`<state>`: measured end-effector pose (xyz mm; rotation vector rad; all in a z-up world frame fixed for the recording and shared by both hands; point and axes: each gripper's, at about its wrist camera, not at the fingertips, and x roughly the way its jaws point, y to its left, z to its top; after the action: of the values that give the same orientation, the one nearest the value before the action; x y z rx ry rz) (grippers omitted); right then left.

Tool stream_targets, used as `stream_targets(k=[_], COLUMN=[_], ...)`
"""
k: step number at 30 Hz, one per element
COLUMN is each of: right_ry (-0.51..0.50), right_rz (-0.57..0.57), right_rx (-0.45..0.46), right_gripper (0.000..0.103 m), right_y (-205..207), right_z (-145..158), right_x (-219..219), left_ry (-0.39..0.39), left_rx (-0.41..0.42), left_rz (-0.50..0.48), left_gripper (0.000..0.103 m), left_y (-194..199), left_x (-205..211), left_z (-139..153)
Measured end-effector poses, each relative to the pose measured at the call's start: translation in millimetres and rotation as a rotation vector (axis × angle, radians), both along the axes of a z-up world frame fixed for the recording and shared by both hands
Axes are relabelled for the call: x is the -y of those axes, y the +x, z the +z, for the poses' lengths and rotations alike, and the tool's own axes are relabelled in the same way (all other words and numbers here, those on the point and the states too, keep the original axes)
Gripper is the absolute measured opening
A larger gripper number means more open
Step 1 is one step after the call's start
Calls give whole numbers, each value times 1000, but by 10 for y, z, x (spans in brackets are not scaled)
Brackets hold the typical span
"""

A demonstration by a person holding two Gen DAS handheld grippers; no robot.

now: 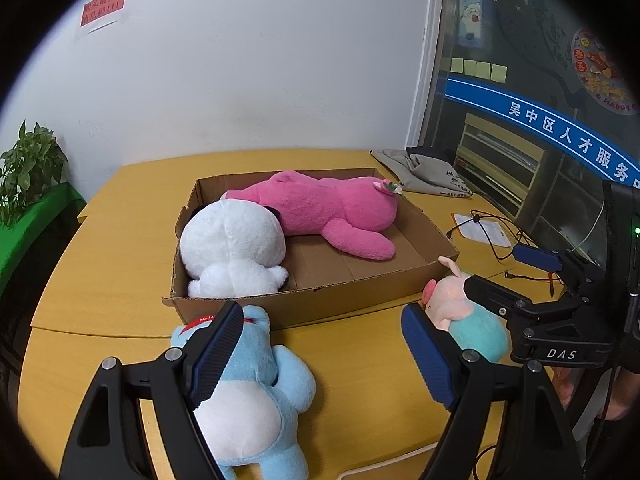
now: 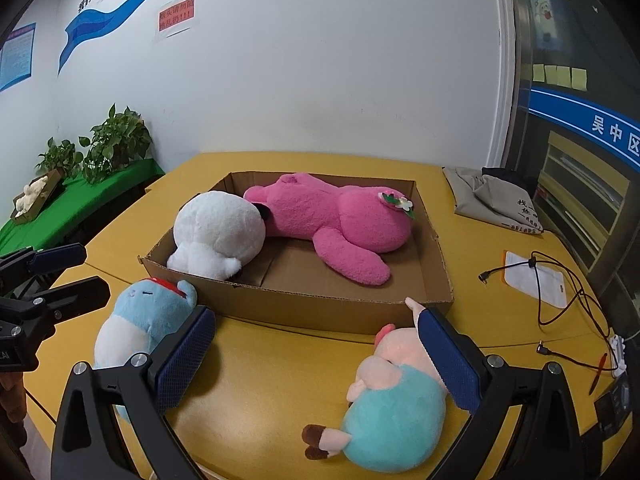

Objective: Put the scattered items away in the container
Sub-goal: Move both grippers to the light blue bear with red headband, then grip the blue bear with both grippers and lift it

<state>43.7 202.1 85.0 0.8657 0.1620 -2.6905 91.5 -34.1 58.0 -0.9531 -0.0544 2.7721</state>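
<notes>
A shallow cardboard box [image 1: 320,300] [image 2: 320,308] sits mid-table. In it lie a pink plush [image 1: 332,212] [image 2: 336,220] and a white plush [image 1: 232,248] [image 2: 220,236]. A light blue plush [image 1: 260,392] [image 2: 136,320] lies on the table before the box's near left corner. A pink pig plush in a teal dress [image 1: 464,308] [image 2: 396,396] lies before its near right corner. My left gripper [image 1: 324,356] is open, its left finger over the blue plush. My right gripper [image 2: 316,360] is open, its right finger over the pig.
The yellow table [image 1: 352,364] [image 2: 280,364] holds a grey cloth bag [image 1: 424,172] [image 2: 492,200], a white pouch [image 2: 536,276] and black cables [image 2: 560,304] at the right. Potted plants [image 2: 116,140] stand on a green surface at the left.
</notes>
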Motion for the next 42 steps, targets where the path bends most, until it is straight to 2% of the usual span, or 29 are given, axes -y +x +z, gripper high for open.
stream_targets(k=[19,26,30,37,42], right_ry=[5,-22,-53,-79,-100], right_rz=[1,41,125,386,553], right_rx=[20,45,68,115,153], right_gripper=[103,103,103,103,103], right_y=[-69,-81,-72,130,227], right_z=[-51,-112,-180,-364,-593], right_x=[28,66,197,725,1144], left_ry=[22,48,68,74,130], left_rx=[16,41,67,133,223], left_rz=[-18,-13,-4,18,-35], left_gripper=[81,81,81,81,81], left_y=[-38,-32,-41,-82,-126], left_x=[74,285,493,872,1108], left_z=[-53,-135,-221,-489,-823])
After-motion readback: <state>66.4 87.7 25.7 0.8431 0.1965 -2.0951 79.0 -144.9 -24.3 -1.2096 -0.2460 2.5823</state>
